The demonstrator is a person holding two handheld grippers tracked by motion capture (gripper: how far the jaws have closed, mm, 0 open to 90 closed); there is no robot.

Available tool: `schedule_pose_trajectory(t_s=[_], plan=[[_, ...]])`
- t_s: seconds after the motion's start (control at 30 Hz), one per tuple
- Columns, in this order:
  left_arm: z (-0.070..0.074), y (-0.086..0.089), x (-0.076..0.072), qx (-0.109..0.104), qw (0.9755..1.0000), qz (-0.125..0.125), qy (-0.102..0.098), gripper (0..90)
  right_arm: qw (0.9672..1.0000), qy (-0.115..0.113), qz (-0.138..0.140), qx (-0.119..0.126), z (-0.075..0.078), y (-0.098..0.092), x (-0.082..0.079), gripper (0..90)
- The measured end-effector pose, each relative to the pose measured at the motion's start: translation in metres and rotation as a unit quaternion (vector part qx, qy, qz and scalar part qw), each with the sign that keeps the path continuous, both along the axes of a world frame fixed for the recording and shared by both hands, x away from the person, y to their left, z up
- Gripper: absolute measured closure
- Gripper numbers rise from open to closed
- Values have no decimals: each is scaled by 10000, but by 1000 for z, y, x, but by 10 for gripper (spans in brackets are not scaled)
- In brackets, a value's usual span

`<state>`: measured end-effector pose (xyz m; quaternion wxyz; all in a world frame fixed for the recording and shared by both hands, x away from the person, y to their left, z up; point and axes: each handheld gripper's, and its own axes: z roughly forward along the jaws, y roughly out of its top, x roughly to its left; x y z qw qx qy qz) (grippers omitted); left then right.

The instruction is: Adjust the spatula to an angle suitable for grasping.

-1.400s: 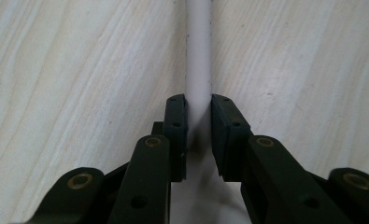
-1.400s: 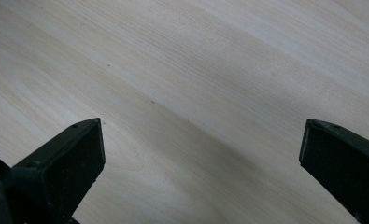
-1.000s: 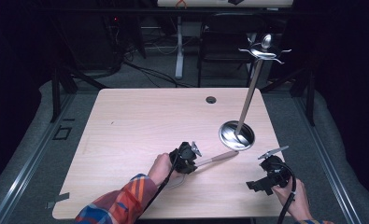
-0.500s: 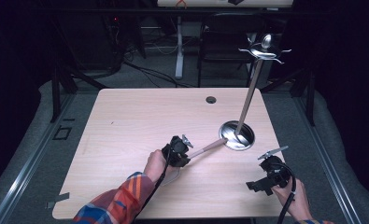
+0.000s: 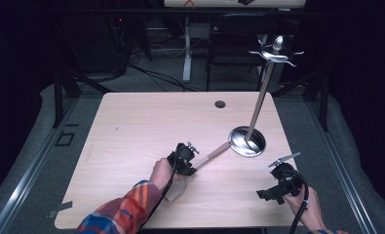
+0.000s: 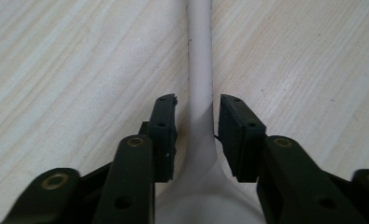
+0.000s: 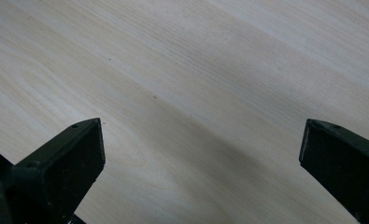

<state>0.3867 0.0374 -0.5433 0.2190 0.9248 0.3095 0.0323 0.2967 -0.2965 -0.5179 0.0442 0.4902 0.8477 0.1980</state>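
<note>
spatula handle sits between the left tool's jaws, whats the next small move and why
Probably lift the left tool clear. Its jaws have just been opening, gaps show on both sides of the spatula, which lies flat on the table.

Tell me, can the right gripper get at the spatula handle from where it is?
Probably yes: the right gripper stands open, with bare table between it and the spatula handle.

Left tool (image 5: 192, 163) over spatula (image 5: 212, 155) — near stand (image 5: 247, 141).
</note>
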Motion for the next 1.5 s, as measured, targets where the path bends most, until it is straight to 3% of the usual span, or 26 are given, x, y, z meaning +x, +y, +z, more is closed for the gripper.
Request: schedule_pose_trajectory(t_s=[0.07,0.17,0.27,0.37,0.5,0.6,0.77,0.97,1.33,1.5], plan=[[7,6,1,-42,10000,45,-17,584,10000,-5,-11,66,0,0,0,0],[21,21,3,-92,9998,148,-95,585,10000,-23,-19,7,0,0,-1,0],[30,37,4,-37,9996,222,-160,669,10000,-18,-23,45,-1,1,-1,0],[35,57,5,178,9992,315,-161,752,10000,1,-3,4,-1,1,-1,0],[28,81,6,458,9979,419,162,807,10000,0,-11,-59,-1,1,-1,0],[22,90,2,577,9969,420,344,813,10000,-3,-19,-75,-1,1,-1,0],[15,98,-10,786,9953,343,443,819,10000,72,-7,46,-2,3,-1,0],[13,101,-12,674,9954,303,613,839,10000,43,26,22,-3,3,0,0],[13,105,-14,235,9950,263,934,846,10000,54,17,10,-3,3,0,0],[11,102,-13,173,9943,239,1023,852,9999,72,3,-75,-2,3,0,0]])
